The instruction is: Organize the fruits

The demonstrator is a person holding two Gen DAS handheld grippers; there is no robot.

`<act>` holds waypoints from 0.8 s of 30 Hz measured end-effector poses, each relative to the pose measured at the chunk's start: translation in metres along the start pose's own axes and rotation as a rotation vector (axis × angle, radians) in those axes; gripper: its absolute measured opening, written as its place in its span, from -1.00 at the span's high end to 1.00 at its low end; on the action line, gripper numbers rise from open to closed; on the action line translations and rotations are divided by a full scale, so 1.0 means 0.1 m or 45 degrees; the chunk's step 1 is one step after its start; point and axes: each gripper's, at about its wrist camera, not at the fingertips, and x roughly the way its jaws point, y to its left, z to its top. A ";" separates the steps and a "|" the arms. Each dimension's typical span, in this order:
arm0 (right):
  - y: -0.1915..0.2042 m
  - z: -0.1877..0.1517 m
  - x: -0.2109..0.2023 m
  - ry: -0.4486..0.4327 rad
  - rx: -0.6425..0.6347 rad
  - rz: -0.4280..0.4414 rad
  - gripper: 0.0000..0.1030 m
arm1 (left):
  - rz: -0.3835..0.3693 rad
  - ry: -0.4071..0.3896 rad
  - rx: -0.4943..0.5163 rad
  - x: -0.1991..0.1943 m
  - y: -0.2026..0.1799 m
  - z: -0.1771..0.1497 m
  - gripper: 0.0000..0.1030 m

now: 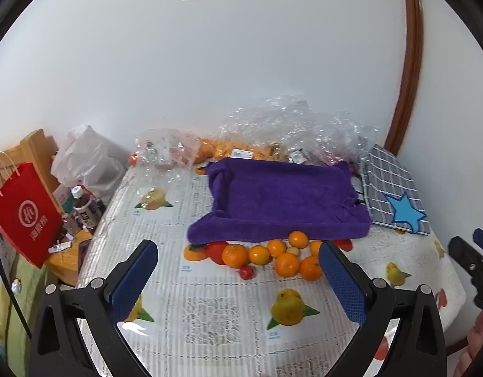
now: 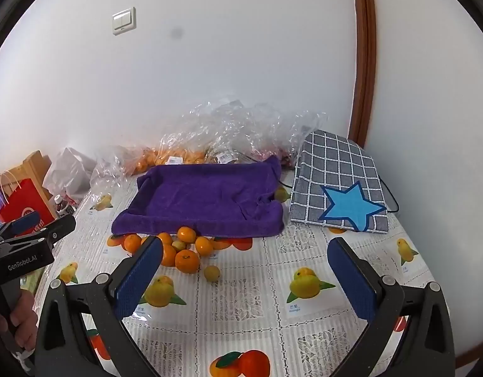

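Observation:
Several oranges (image 1: 287,264) lie in a loose pile on the fruit-print tablecloth, just in front of a tray draped in a purple towel (image 1: 279,198). A small red fruit (image 1: 247,272) and a small yellow-green fruit (image 2: 211,273) lie among them. The pile also shows in the right wrist view (image 2: 186,260), as does the purple towel tray (image 2: 207,198). My left gripper (image 1: 238,251) is open and empty, just short of the pile. My right gripper (image 2: 246,248) is open and empty, to the right of the pile.
Clear plastic bags with more oranges (image 1: 273,138) sit against the wall behind the tray. A checked grey cloth with a blue star (image 2: 339,185) lies to the right. A red paper bag (image 1: 24,213), bottles and boxes stand off the table's left edge.

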 end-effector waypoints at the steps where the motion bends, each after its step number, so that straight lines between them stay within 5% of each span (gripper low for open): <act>1: -0.01 0.00 0.00 0.003 0.001 0.001 -0.99 | 0.000 0.000 0.008 0.00 -0.01 -0.01 -1.00; 24: -0.03 -0.01 -0.05 0.001 0.018 0.011 -0.99 | -0.028 0.000 -0.009 -0.05 0.04 0.05 -1.00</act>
